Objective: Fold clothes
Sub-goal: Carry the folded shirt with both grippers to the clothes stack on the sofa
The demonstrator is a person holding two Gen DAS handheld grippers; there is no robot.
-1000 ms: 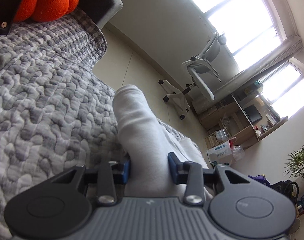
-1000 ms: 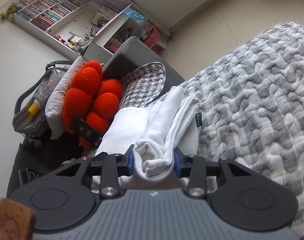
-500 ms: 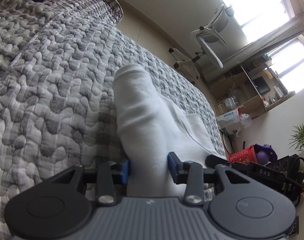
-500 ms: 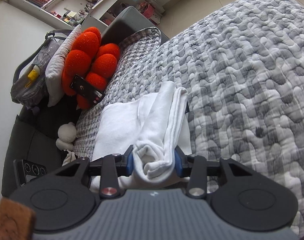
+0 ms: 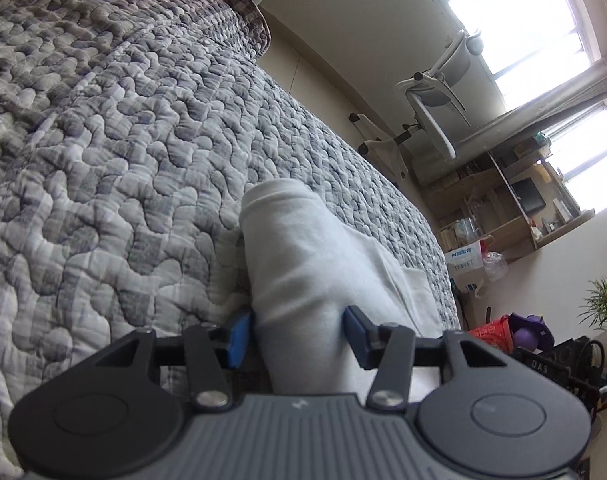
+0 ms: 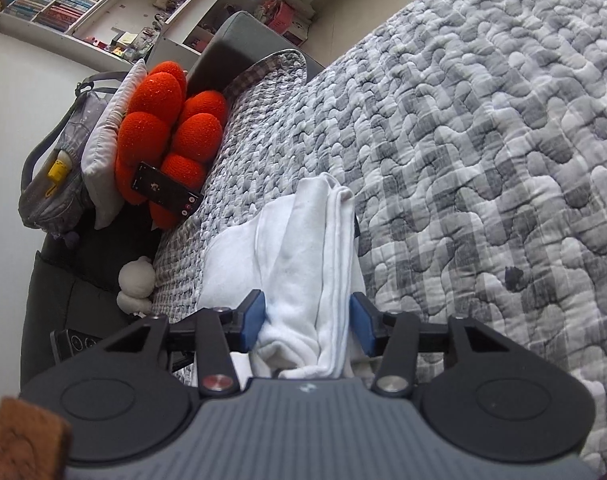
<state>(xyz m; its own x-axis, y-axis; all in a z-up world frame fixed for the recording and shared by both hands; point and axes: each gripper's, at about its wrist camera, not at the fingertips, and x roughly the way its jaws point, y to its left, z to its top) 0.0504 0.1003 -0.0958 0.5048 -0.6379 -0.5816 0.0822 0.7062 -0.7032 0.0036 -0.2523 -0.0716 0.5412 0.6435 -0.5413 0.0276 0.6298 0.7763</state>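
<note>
A folded white garment [image 5: 303,264] lies on the grey quilted bed [image 5: 103,184], a thick roll of it running away from me. My left gripper [image 5: 296,334] straddles the near end of that roll; its jaws are opening and the blue pads [image 5: 239,334] are easing off the cloth. In the right wrist view the same white garment [image 6: 303,256] shows its stacked layered edges. My right gripper [image 6: 308,320] straddles them low over the bed [image 6: 483,140]. Its jaws are opening too, with the cloth between the pads [image 6: 361,322] but no longer squeezed.
An orange plush cushion [image 6: 163,132] with a black remote [image 6: 163,194] on it sits at the head of the bed beside a grey bag [image 6: 51,176]. Beyond the bed's far edge stand a white office chair [image 5: 435,104], shelves and boxes [image 5: 467,260].
Both grippers came down toward the bed with the garment, which now rests on the quilt. The jaws of both have widened and the pinched cloth has loosened.
</note>
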